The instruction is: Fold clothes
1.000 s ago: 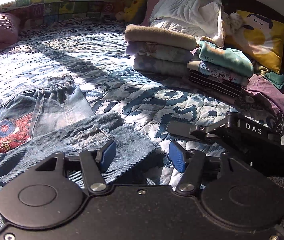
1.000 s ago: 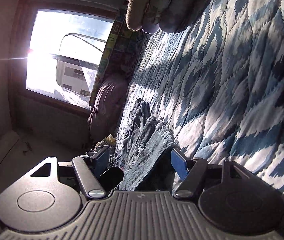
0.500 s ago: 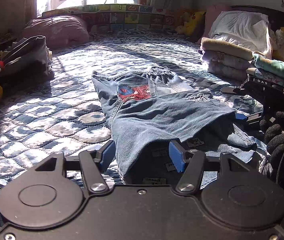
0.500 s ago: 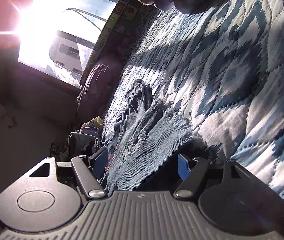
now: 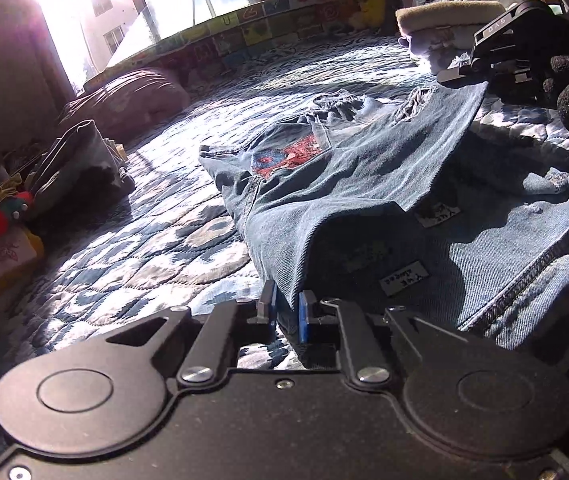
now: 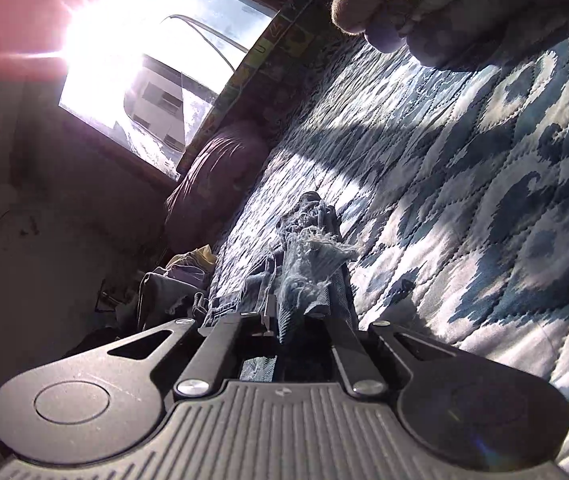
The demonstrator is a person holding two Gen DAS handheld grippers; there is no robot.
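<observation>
Both tools have clamped on the jeans (image 5: 348, 184), which were between parted fingers half a second ago. Left tool (image 5: 285, 314) pinches the near fold edge at 6 o'clock; right tool (image 6: 298, 322) bites the frayed hem, seen at 2 o'clock. Jeans lie on the bed (image 5: 172, 240), one layer lifted. Judgement: fold-over under way.
</observation>
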